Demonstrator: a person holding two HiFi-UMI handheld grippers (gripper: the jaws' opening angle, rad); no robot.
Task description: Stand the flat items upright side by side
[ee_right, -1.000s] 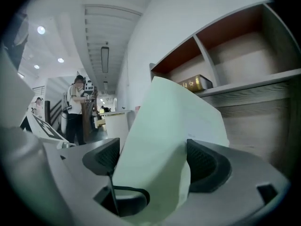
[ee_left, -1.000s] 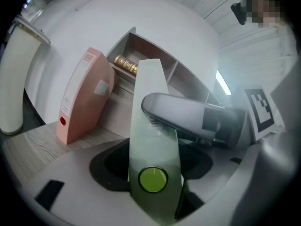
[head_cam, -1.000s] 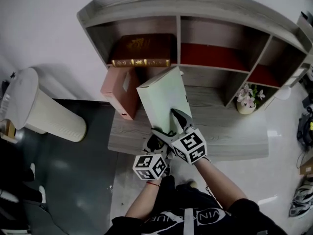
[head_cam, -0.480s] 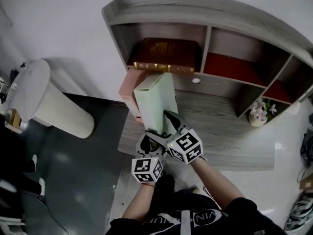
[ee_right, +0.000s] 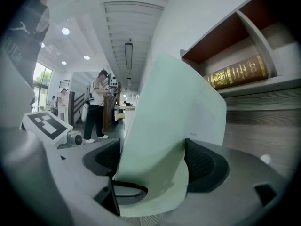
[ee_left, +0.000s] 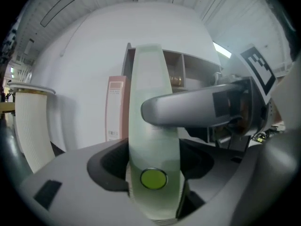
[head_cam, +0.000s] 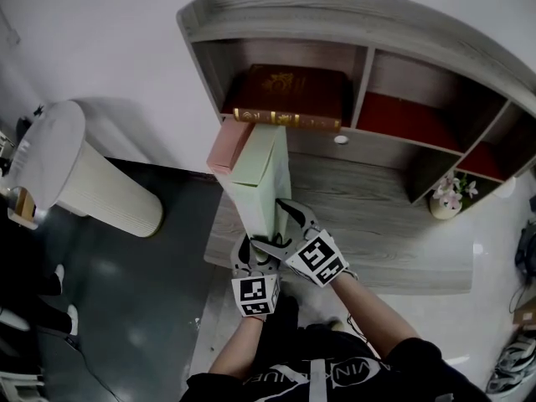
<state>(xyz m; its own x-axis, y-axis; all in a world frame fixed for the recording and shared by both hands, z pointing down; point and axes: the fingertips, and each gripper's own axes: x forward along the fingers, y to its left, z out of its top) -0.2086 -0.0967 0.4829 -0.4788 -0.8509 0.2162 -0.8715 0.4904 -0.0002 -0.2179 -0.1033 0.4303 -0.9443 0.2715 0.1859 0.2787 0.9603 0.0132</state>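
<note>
Jointly, left claw [head_cam: 249, 254] and right claw [head_cam: 286, 227] clamp the slim, smooth pale-green box [head_cam: 266, 164].

The left gripper [head_cam: 251, 254] and right gripper [head_cam: 280, 224] have smooth grey moulded bodies, with black dimple-textured pads [ee_right: 207, 166] lining the jaws. Behind each jaw pair sits a white cube [head_cam: 316, 258] printed with black square markers. The left jaws have just been opening, with a pale green box [head_cam: 264, 174] between them. Clothing: black top [head_cam: 335, 375] with white lettering.
</note>
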